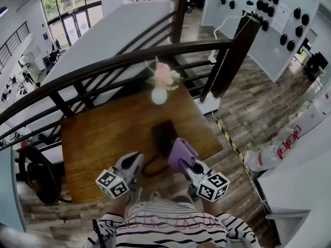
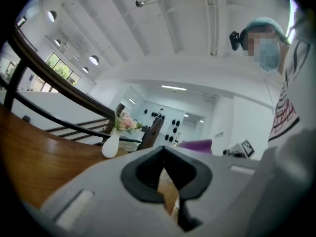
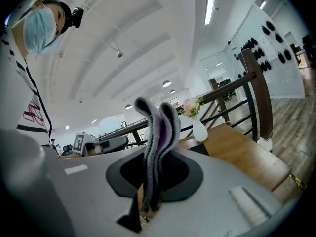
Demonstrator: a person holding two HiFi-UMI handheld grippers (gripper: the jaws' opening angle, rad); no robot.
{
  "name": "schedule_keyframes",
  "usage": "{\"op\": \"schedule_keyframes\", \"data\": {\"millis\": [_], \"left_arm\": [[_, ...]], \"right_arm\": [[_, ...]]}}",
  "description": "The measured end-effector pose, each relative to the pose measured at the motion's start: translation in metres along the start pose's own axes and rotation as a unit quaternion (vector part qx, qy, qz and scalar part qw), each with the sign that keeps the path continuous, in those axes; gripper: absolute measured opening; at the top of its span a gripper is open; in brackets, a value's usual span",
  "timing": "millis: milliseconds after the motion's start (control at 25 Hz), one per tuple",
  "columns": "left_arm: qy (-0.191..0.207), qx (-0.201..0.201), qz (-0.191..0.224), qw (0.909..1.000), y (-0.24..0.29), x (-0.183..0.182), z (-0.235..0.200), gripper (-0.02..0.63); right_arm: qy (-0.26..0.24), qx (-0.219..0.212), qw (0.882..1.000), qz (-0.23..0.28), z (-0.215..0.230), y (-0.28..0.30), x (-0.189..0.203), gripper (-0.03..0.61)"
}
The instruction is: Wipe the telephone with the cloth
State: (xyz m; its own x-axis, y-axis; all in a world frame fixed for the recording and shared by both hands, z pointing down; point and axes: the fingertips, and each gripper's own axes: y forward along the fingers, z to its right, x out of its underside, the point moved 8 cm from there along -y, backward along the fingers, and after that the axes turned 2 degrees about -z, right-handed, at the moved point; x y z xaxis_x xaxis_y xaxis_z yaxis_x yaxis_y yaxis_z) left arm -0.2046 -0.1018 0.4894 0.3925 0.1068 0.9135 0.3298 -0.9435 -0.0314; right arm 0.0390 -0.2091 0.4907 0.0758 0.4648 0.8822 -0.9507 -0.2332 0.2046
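Standing near the front edge of the wooden table (image 1: 98, 138), the dark telephone (image 1: 164, 134) looks rigid but light enough to skid under a push, so I'd steady its body while wiping. The purple cloth (image 1: 181, 153), soft and folded double, is pinched in the right gripper (image 1: 189, 163) just beside the telephone. The left gripper (image 1: 135, 160) has its jaws pressed together on nothing. At the far edge a small white vase (image 1: 159, 95) holds pink flowers (image 1: 164, 76)

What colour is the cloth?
Purple. The purple folded cloth shows best in the head view.
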Motion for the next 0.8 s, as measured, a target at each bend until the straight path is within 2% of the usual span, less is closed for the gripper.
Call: {"op": "schedule_keyframes", "data": {"millis": [240,400,800], "left_arm": [[-0.010,-0.028,0.008,0.9995,0.016,-0.004,-0.018,-0.002],[-0.012,-0.061,0.025,0.9977,0.027,-0.003,-0.025,-0.002],[-0.013,-0.140,0.075,0.9872,0.048,-0.001,-0.017,-0.002]], "right_arm": [[-0.001,-0.020,1.000,-0.022,0.031,0.032,-0.014,0.043],[-0.009,-0.046,0.998,-0.045,0.057,0.053,-0.024,0.043],[-0.027,-0.122,0.983,-0.136,0.112,0.110,-0.031,0.043]]}}
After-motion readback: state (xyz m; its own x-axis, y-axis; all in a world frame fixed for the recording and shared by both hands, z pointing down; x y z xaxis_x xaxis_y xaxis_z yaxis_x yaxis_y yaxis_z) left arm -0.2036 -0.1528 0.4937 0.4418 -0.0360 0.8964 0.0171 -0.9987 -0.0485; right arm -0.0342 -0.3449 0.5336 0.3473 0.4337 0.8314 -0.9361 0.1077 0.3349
